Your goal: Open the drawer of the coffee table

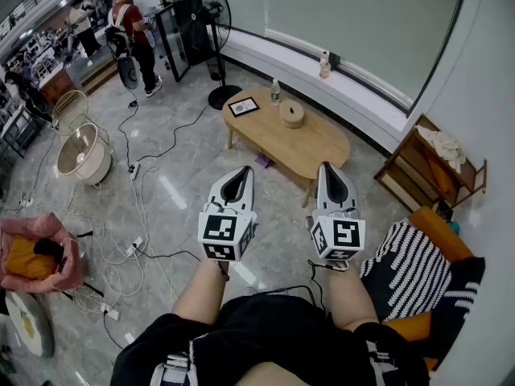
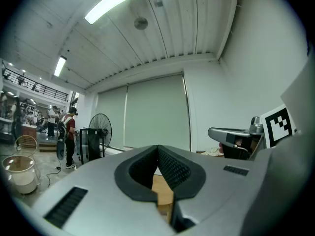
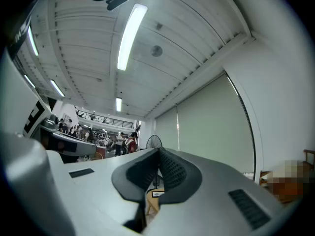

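The oval wooden coffee table (image 1: 318,147) stands on the tiled floor ahead of me, well beyond both grippers. No drawer front shows on it from here. On its top are a framed card (image 1: 243,106), a round wooden box (image 1: 291,114) and a small bottle (image 1: 275,92). My left gripper (image 1: 237,173) and right gripper (image 1: 332,171) are held side by side above my knees, pointing toward the table. Both are shut with nothing between the jaws. In the left gripper view the left gripper (image 2: 158,148) shows only a sliver of the table's wood (image 2: 162,193) under its closed pads.
A standing fan (image 1: 203,10) and a dark cabinet (image 1: 179,32) sit behind the table. Cables (image 1: 133,175) run across the floor at left, near a round basket (image 1: 83,154). A wooden shelf (image 1: 430,167) and a striped cushion (image 1: 410,268) are at right. People stand at far left.
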{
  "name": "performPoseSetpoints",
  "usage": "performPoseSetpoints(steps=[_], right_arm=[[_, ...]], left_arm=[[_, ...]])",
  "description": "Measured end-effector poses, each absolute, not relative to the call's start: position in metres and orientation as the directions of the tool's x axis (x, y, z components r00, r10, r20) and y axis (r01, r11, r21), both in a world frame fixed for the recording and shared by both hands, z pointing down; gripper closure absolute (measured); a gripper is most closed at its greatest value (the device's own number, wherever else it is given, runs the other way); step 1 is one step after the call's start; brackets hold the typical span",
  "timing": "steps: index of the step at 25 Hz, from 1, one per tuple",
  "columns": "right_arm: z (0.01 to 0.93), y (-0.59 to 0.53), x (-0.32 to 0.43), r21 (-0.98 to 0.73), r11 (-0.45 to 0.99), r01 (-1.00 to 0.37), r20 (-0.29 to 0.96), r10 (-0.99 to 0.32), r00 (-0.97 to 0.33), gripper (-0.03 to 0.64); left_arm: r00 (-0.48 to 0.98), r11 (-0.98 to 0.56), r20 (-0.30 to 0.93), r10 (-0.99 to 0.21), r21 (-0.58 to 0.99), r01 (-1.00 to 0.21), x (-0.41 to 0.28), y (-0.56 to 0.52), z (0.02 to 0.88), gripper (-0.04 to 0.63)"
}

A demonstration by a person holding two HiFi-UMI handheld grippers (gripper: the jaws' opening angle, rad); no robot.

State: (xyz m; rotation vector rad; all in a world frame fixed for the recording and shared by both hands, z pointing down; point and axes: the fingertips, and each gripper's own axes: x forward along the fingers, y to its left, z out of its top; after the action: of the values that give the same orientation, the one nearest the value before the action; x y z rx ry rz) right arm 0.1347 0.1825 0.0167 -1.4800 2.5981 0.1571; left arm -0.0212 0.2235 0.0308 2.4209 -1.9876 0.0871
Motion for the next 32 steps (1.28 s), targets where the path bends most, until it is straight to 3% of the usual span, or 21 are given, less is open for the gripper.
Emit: performPoseSetpoints(steps=[16,27,32], right_arm=[[0.013,0.219,0.127,0.025,0.521,-0.853,-0.195,-0.834,-0.515,0.600],[0.014,0.204,0.157,0.042,0.555,-0.831,-0.190,-0.812,-0.552,0.600],[0.016,0.192,0.174,-0.042,0.580,-0.813,-0.186,-0.804,-0.565,0.600]], left_arm=[[0.180,-0.182,0.034,-0.983,-0.033,-0.983,-0.027,0.260,0.027,0.575],[0.168,-0.169,0.040,-0.985,-0.037,-0.985,0.012,0.247,0.028,0.575],[0.161,-0.162,0.030,-0.987,-0.029,-0.986,0.027,0.240,0.030,0.575]])
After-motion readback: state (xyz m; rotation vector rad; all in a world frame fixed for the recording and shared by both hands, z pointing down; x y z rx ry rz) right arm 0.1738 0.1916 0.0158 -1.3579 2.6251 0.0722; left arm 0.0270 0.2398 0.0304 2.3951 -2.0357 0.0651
